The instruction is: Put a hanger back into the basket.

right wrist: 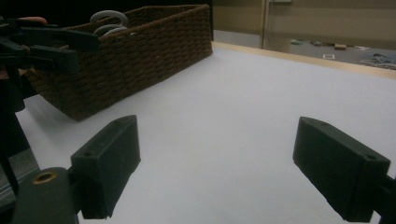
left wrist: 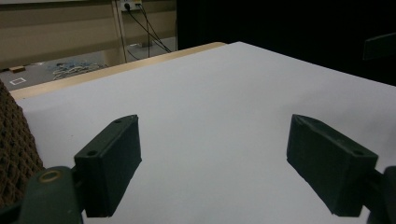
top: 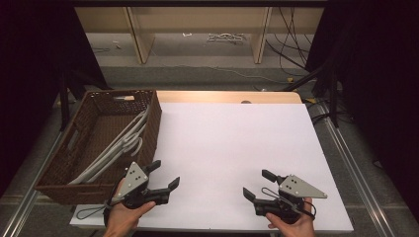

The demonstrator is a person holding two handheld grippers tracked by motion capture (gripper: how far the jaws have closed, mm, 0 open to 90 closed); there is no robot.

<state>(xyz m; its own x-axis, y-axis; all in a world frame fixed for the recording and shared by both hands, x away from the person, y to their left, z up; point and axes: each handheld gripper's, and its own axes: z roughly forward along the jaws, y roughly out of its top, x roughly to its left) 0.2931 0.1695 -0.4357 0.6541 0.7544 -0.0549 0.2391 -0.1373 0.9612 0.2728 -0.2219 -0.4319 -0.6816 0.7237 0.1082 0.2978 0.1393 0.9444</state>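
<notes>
A brown wicker basket stands at the left edge of the white board. Several grey hangers lie inside it, their hooks toward the near end. My left gripper hovers just right of the basket's near corner, open, with nothing between its jaws. My right gripper rests near the board's front edge at the right, also open and holding nothing. In the right gripper view, the basket sits at the upper left with hanger hooks rising above its rim, and the left gripper is beside it.
The white board covers most of a wooden table. Behind the table are wooden shelf legs and loose cables on the floor. Metal rails run along the table's right side. The basket's weave edges the left gripper view.
</notes>
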